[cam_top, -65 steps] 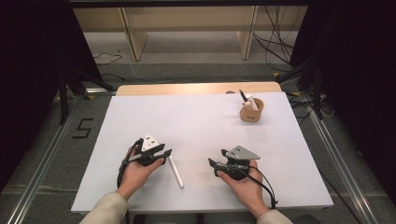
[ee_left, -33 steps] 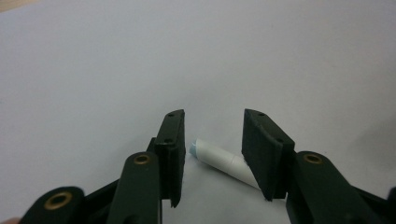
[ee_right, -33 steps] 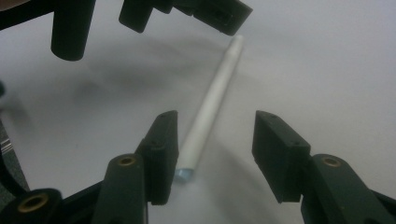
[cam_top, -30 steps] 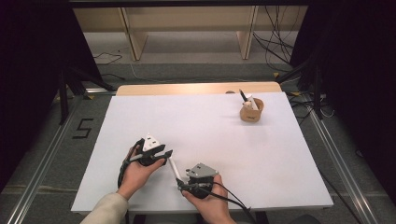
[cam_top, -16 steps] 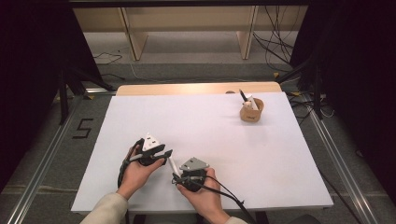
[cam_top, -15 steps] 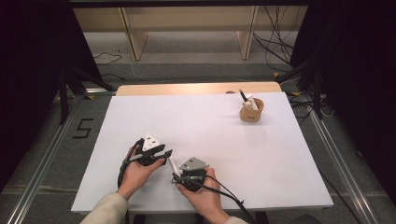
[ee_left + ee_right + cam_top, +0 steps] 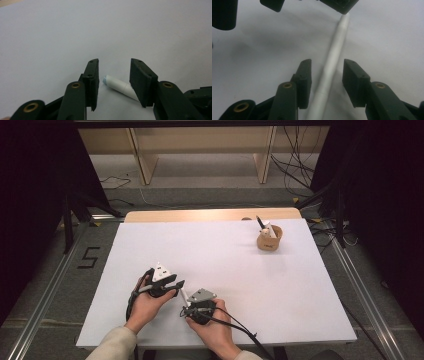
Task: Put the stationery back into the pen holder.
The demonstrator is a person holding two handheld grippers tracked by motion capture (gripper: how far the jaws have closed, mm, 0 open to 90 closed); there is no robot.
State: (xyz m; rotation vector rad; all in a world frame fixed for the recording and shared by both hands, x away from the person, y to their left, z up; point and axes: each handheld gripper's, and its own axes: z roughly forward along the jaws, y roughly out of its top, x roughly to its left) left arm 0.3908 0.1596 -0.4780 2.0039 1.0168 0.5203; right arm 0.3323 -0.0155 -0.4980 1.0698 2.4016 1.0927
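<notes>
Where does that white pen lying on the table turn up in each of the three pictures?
High view: the pen lies low, left of centre, between the two tools.
Left gripper view: its tip shows between the black jaws.
Right gripper view: it runs up between the jaws.
Shared landmark: the white table.

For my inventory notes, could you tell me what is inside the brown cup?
The brown cup holds a dark-tipped pen and something white; the cup's wall hides their lower parts.
</notes>
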